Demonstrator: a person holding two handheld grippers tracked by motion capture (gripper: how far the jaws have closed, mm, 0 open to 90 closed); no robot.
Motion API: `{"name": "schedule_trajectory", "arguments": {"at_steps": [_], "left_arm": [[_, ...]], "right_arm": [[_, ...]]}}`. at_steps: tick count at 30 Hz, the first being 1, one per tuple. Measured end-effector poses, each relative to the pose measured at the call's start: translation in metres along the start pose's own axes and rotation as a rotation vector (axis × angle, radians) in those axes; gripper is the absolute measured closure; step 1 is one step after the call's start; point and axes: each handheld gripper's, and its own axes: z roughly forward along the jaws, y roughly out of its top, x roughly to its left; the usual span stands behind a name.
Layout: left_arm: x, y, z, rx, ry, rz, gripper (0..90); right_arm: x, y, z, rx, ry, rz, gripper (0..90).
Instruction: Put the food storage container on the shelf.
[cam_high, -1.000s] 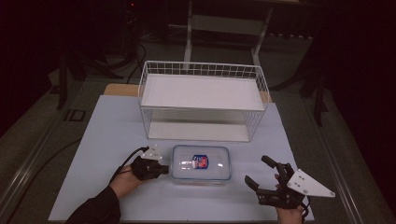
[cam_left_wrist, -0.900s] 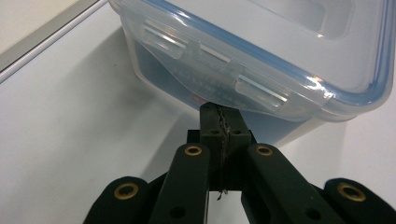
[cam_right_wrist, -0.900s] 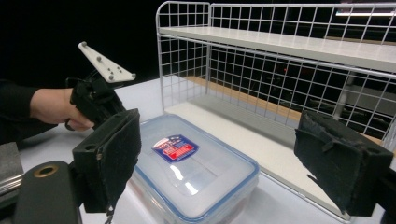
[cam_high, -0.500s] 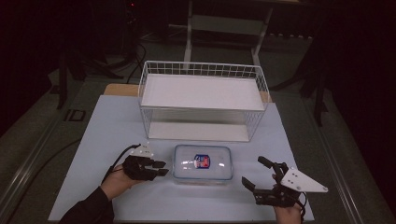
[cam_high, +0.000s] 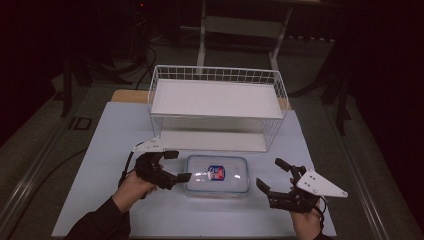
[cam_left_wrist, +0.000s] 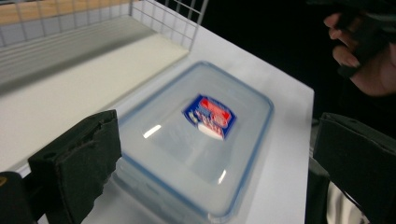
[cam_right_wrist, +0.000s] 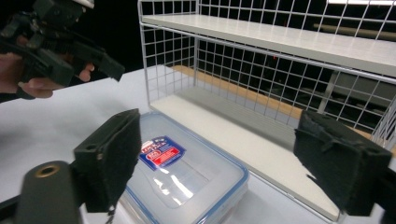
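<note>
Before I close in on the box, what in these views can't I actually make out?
- Label on the box lid: print blurred in the left gripper view, too small in the high view.
- Box contents: the frosted lid and glare hide them.
- Lid clips: too dim and small to tell whether latched.
- Right tongs: wrist cut off by the high view's bottom edge.
- Rack back: the room behind is too dark.

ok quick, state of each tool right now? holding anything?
Left tool: open, holding nothing, at the left end of the clear lidded container.
Right tool: open, holding nothing, off the container's right end.
</note>
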Motion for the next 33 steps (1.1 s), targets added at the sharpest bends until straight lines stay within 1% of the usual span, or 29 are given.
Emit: {"name": "schedule_trajectory", "arguments": {"at_steps": [1, 2, 3, 4, 5, 6, 8, 9, 10, 11, 12, 13, 15, 17, 18, 21, 22, 23, 25, 26, 27, 28, 29, 30, 32, 33], "left_arm": [[0.000, 0.003, 0.001, -0.005, 0.013, -0.008, 1.1], [0.001, 0.006, 0.003, 0.000, 0.030, -0.023, 1.1], [0.003, 0.008, 0.004, -0.003, 0.038, -0.031, 1.1], [0.004, 0.010, 0.006, 0.000, 0.034, -0.037, 1.1], [0.006, 0.012, 0.009, 0.016, 0.044, -0.037, 1.1], [0.007, 0.012, 0.010, 0.015, 0.048, -0.042, 1.2], [0.011, 0.013, 0.015, 0.029, 0.043, -0.087, 1.2], [0.013, 0.012, 0.017, 0.032, 0.039, -0.107, 1.2], [0.015, 0.012, 0.019, 0.049, 0.043, -0.131, 1.2], [0.017, 0.011, 0.021, 0.048, 0.052, -0.144, 1.2], [0.017, 0.010, 0.023, 0.047, 0.059, -0.147, 1.3], [0.018, 0.010, 0.025, 0.052, 0.062, -0.156, 1.3], [0.022, 0.007, 0.029, 0.076, 0.061, -0.190, 1.3], [0.027, 0.005, 0.033, 0.101, 0.064, -0.216, 1.3], [0.029, 0.003, 0.034, 0.111, 0.065, -0.228, 1.3], [0.038, -0.001, 0.039, 0.133, 0.056, -0.305, 1.3], [0.040, -0.003, 0.040, 0.140, 0.063, -0.326, 1.3], [0.043, -0.005, 0.041, 0.145, 0.062, -0.356, 1.3], [0.048, -0.009, 0.044, 0.168, 0.040, -0.416, 1.3], [0.050, -0.011, 0.045, 0.175, 0.028, -0.437, 1.5], [0.052, -0.013, 0.046, 0.186, 0.033, -0.459, 1.5], [0.054, -0.014, 0.047, 0.199, 0.030, -0.473, 2.0], [0.055, -0.016, 0.048, 0.219, 0.027, -0.498, 3.2], [0.056, -0.018, 0.049, 0.229, 0.031, -0.507, 3.4], [0.057, -0.021, 0.049, 0.252, 0.035, -0.525, 7.0], [0.057, -0.022, 0.050, 0.259, 0.028, -0.540, 8.9]], "right_arm": [[-0.001, 0.002, 0.000, -0.007, 0.007, 0.001, 14.5], [-0.002, 0.004, 0.001, -0.020, 0.008, -0.002, 14.6], [-0.003, 0.006, 0.002, -0.025, 0.007, -0.005, 14.5], [-0.003, 0.007, 0.003, -0.020, 0.014, 0.004, 14.4], [-0.004, 0.009, 0.004, -0.005, 0.013, 0.014, 14.0], [-0.004, 0.011, 0.007, 0.003, 0.001, 0.014, 13.9], [-0.005, 0.011, 0.009, -0.002, 0.005, 0.018, 13.6], [-0.004, 0.012, 0.010, 0.008, -0.003, 0.014, 13.6], [-0.004, 0.013, 0.012, 0.028, -0.010, 0.012, 13.3], [-0.003, 0.013, 0.015, 0.047, -0.007, 0.017, 12.9], [-0.003, 0.013, 0.017, 0.063, 0.003, 0.019, 12.0], [-0.003, 0.013, 0.018, 0.068, 0.012, 0.016, 10.4], [-0.001, 0.012, 0.021, 0.057, 0.008, 0.015, 10.3], [-0.001, 0.012, 0.024, 0.064, 0.025, 0.014, 10.3], [0.000, 0.012, 0.025, 0.066, 0.018, 0.010, 10.3], [0.000, 0.011, 0.024, 0.063, 0.025, 0.016, 10.3], [0.000, 0.011, 0.024, 0.062, 0.025, 0.010, 10.3], [0.001, 0.010, 0.024, 0.064, 0.026, 0.008, 10.3], [0.001, 0.008, 0.023, 0.068, 0.028, 0.005, 10.3], [0.001, 0.007, 0.023, 0.073, 0.030, 0.005, 10.3], [0.001, 0.006, 0.024, 0.077, 0.028, 0.009, 10.3], [0.001, 0.005, 0.024, 0.078, 0.025, 0.012, 10.2], [0.001, 0.004, 0.024, 0.080, 0.030, 0.020, 10.3], [0.001, 0.003, 0.025, 0.082, 0.026, 0.026, 10.3], [0.002, 0.001, 0.025, 0.088, 0.031, 0.029, 10.3], [0.002, 0.001, 0.025, 0.085, 0.031, 0.030, 10.3]]}}
